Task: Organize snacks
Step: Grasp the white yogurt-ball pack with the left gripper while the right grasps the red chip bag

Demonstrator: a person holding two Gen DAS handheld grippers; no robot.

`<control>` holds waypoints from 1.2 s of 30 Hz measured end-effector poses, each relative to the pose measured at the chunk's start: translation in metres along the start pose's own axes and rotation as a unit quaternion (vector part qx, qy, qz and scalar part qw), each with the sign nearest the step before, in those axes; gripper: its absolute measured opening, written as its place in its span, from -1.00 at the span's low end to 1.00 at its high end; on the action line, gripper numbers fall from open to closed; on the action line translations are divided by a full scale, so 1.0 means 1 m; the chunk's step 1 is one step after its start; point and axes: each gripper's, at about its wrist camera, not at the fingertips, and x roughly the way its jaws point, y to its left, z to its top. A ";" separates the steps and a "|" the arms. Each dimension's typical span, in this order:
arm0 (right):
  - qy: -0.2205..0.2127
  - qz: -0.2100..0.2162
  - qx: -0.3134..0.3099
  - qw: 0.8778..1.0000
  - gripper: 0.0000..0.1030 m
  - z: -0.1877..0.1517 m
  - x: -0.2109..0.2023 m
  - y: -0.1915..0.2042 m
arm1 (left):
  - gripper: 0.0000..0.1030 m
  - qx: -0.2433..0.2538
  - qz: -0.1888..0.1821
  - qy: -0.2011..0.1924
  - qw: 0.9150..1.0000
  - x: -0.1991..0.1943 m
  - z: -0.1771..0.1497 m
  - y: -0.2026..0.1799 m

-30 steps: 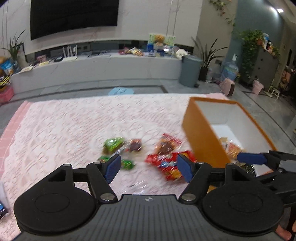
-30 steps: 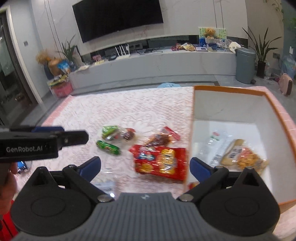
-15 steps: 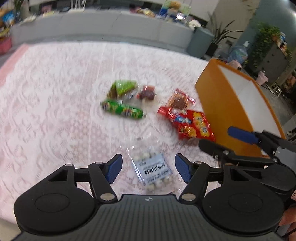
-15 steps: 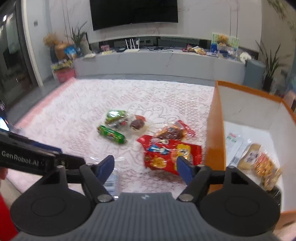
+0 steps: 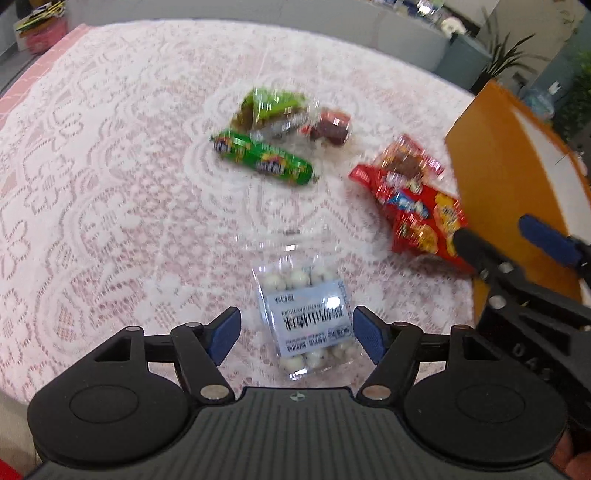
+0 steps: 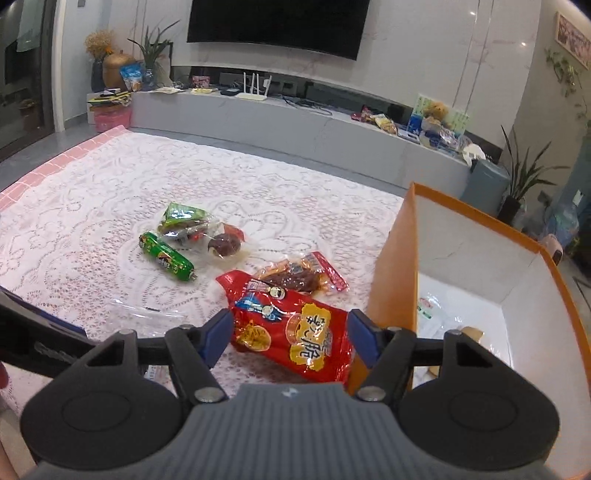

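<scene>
Left wrist view — clear packet [image 5: 306, 317] of white balls; blue-white label

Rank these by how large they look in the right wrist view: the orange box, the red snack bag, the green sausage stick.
1. orange box
2. red snack bag, though nearness to the camera inflates it
3. green sausage stick, lying farther off

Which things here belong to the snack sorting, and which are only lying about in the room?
Belonging to the job:
- red snack bag
- clear packet of white balls
- green sausage stick
- green wrapped snack
- dark round sweet
- brown jerky packet
- orange box

Just lying about:
- television
- router
- bin
- potted plant
</scene>
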 end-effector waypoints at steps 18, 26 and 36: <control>-0.005 0.000 -0.017 1.000 0.32 -0.003 0.001 0.005 | -0.39 0.069 -0.029 -0.015 0.997 -0.010 0.001 -0.003; -0.013 -0.005 -0.041 0.999 0.32 -0.005 0.003 0.016 | -0.35 0.102 -0.029 -0.025 0.994 -0.011 0.017 0.021; 0.007 0.002 -0.109 0.994 0.32 -0.007 0.017 0.040 | 0.53 0.109 -0.041 -0.043 0.992 -0.012 0.016 0.019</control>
